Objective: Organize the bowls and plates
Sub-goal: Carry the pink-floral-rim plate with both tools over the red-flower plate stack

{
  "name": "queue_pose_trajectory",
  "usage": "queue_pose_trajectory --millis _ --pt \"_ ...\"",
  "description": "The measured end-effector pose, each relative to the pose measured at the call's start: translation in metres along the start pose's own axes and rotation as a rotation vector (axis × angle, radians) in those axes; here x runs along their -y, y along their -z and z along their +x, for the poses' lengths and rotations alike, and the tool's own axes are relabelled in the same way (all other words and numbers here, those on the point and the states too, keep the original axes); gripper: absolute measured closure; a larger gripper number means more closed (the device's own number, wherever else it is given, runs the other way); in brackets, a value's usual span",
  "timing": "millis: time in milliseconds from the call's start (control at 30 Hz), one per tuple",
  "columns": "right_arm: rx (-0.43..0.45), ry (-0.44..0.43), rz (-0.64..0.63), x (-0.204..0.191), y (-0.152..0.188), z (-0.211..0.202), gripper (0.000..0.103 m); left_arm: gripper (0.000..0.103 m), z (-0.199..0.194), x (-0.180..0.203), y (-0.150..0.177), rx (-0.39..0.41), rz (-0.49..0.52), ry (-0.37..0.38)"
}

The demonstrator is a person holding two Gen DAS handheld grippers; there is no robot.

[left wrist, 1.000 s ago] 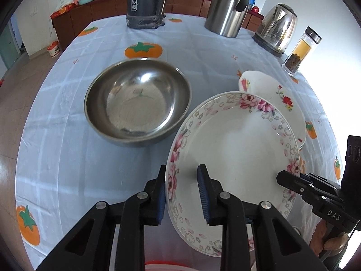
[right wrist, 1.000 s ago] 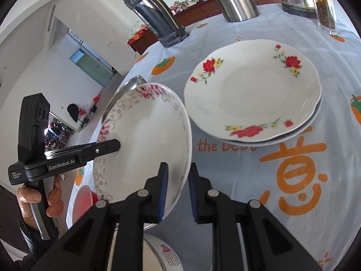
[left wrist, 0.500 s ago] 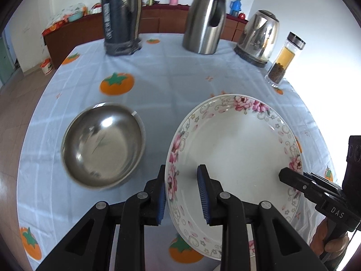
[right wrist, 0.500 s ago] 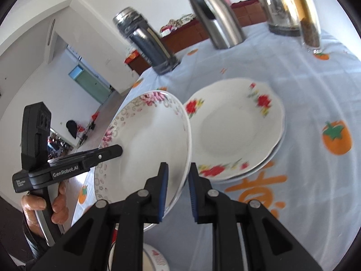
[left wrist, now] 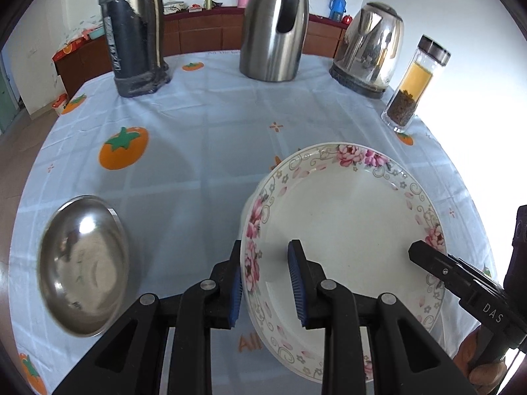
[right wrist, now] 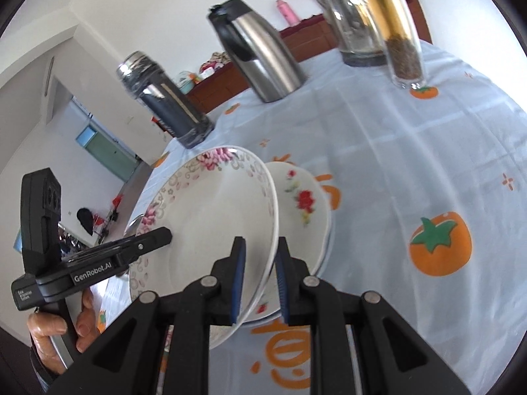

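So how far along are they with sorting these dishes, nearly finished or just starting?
Midway, it seems. Done: red-flowered plates already sit stacked on the tablecloth. In hand: the left hand-held gripper and right hand-held gripper both clamp the rim of the pink-flowered plate, held tilted over that stack, not yet set down. Left: landing it, and probably the steel bowl, still alone on the cloth.

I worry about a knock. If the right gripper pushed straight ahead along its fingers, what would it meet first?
Apart from the pink-flowered plate in its grip, probably the red-flowered plates just beyond the right gripper; depth is unclear.
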State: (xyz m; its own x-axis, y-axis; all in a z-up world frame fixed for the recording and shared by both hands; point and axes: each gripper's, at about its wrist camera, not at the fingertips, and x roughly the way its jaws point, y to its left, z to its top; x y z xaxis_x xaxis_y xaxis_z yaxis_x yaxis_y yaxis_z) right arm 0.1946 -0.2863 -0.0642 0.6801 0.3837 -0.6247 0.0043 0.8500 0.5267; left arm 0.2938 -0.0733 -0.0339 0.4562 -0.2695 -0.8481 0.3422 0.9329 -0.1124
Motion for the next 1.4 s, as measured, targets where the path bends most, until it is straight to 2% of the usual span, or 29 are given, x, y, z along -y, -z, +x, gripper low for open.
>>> queue_pose_trajectory --millis 333,600,900,1033,1400 --pt "0.018 0.034 0.027 0.024 -0.006 0.011 0.085 0.074 0.025 0.014 -0.008 -0.027 0.005 -0.012" --pt "0.037 0.04 0.011 0.021 -0.005 0.012 0.085 0.073 0.029 0.007 -0.007 -0.034 -0.021 -0.002" --pt "0.033 0.032 -0.016 0.013 -0.003 0.019 0.085 0.072 0.026 0.001 -0.008 -0.021 -0.031 -0.031" --pt "0.015 0.037 -0.024 0.012 -0.001 0.024 0.085 0.072 0.027 0.004 -0.006 -0.011 -0.012 -0.069" --pt "0.021 0.049 -0.042 0.011 -0.001 0.026 0.085 0.072 0.029 0.007 -0.005 0.0 0.009 -0.099"
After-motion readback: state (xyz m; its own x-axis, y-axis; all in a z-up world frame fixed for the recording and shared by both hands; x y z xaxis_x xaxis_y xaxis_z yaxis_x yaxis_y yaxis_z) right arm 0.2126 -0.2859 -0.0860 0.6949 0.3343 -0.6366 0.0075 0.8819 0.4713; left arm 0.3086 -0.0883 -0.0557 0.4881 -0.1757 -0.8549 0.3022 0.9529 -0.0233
